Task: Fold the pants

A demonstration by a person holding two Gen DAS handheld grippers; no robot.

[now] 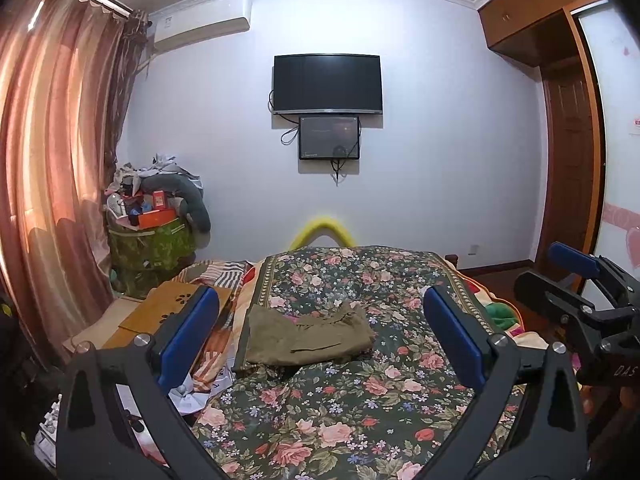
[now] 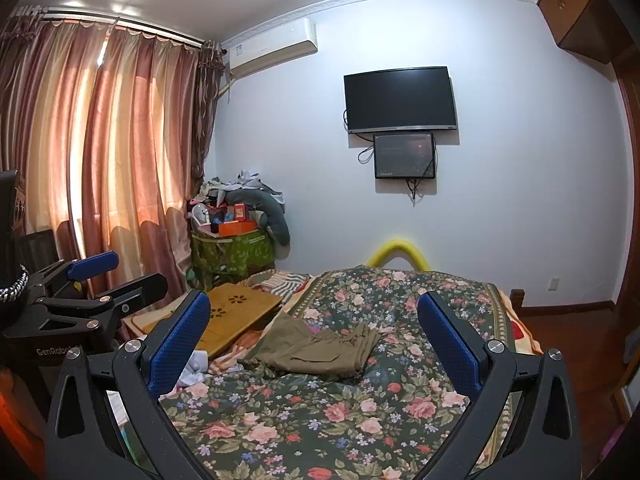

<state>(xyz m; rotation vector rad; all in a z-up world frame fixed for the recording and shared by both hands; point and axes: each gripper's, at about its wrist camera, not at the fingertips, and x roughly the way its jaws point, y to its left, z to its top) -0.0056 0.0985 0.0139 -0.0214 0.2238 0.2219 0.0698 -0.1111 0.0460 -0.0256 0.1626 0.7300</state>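
The pants (image 1: pixel 306 338) lie ahead of both my wide-open fingers (image 1: pixel 182 332), long axis crosswise, nearer my left gripper (image 1: pixel 320 334).

Pants (image 1: pixel 308 336) olive-khaki, plain. Bedspread (image 1: pixel 340 412) dark green, pink-rose floral print, pale patterned border. Left gripper (image 1: pixel 320 332) and right gripper (image 2: pixel 314 336) black, blue finger pads (image 1: pixel 188 336). Curtains (image 2: pixel 100 152) far left pink-brown sheen. Wall (image 1: pixel 440 140) pale lilac-white. Storage bag (image 2: pixel 232 256) green leafy print. Headboard pad (image 1: pixel 322 228) yellow.
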